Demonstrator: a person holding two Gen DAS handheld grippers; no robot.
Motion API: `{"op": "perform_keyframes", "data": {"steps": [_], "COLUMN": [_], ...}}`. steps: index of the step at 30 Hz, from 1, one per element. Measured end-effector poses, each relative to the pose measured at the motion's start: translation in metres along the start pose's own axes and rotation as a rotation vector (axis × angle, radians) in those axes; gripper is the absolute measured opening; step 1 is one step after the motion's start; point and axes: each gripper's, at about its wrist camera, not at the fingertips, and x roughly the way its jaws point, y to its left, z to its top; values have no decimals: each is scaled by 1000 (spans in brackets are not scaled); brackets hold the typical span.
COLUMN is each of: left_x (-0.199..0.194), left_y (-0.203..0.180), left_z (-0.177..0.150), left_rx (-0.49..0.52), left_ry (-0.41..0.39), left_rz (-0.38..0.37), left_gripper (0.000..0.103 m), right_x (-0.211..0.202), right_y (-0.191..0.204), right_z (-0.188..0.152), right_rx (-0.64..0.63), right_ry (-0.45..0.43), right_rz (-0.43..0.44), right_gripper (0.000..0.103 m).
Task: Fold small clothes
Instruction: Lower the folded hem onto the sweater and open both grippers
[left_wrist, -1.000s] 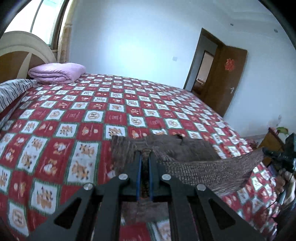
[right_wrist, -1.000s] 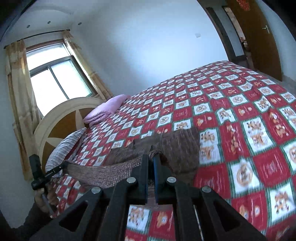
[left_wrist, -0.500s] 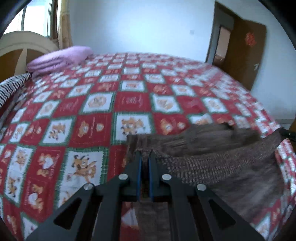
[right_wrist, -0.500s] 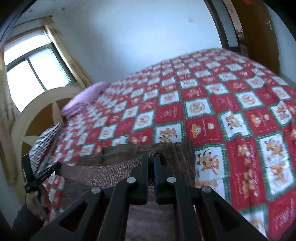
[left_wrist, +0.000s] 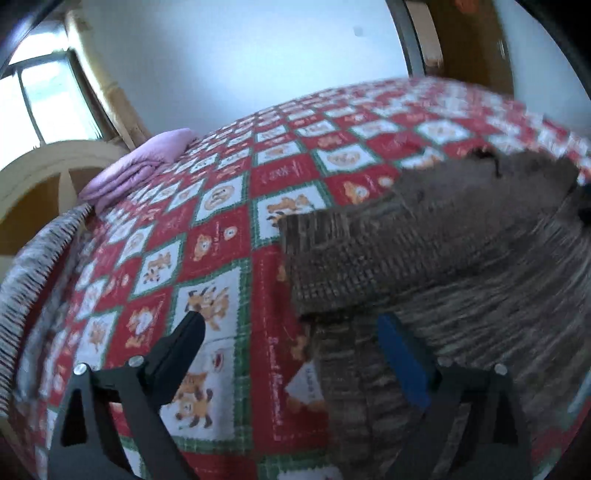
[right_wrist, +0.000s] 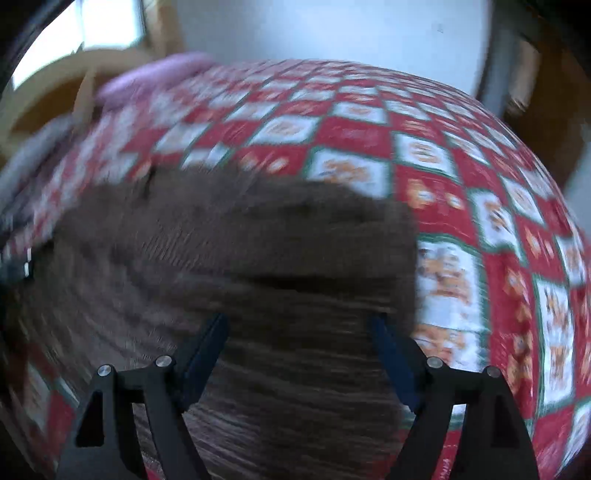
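**Grippers spread wide over one brown knit on a patchwork bed**

Left gripper (left_wrist: 290, 321) hangs with its two fingers splayed well apart, pinching nothing: one black finger lies over the quilt, the other, blue-padded, over the brown knit garment (left_wrist: 424, 258). Right gripper (right_wrist: 299, 321) is likewise spread, both of its fingers above the same garment (right_wrist: 258, 258), gripping none of it.

One piece of clothing is in view, a ribbed brown knit lying on the near part of the bed. A folded-over layer rests on top of a lower layer, its edge forming a dark crease just ahead of both sets of fingertips. The right wrist view is heavily smeared by motion, so finer detail of the fabric cannot be made out there.

Beneath the garment stretches one red, white and green patchwork quilt (left_wrist: 221, 229) printed with cartoon animals, covering the whole bed. At the left edge sits a striped pillow or bolster (left_wrist: 33, 266). Farther back, one folded lilac blanket (left_wrist: 140, 166) lies at the head of the bed, against a rounded cream and wood headboard (left_wrist: 40, 173). Behind it are one window (left_wrist: 40, 96) with a curtain beside it, a pale wall, and at the far right a wooden door (left_wrist: 469, 40).
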Motion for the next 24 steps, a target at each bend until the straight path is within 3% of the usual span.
{"op": "perform_keyframes", "data": {"steps": [3,6,8,10,13,18,24], "left_x": [18,40,49,47,39,9,-27], "left_y": [2,27,51,63,70,74,48], "left_z": [23,45,48,41,21,-21,-31], "left_rx": [-31,-157,-263,-309,-297,-340,-317], "left_ry": [0,27,78,95,92,105,55], "left_rz": [91,176,165,143,152,78,-24], "left_gripper": [98,98,97,97,100,100,100], "right_x": [8,5,-6,-13,-18,-31,-64], "right_y": [1,-28,-48,-58,-57,-54,-38], "right_z": [27,77,95,95,74,12,-47], "right_rx": [-36,77,174,231,201,226,245], "right_ry": [-24,-137,-198,-217,-201,-163,-179], "right_rz": [-49,-144,-151,-107,-83,-8,48], "right_gripper": [81,81,81,81,81,81,81]}}
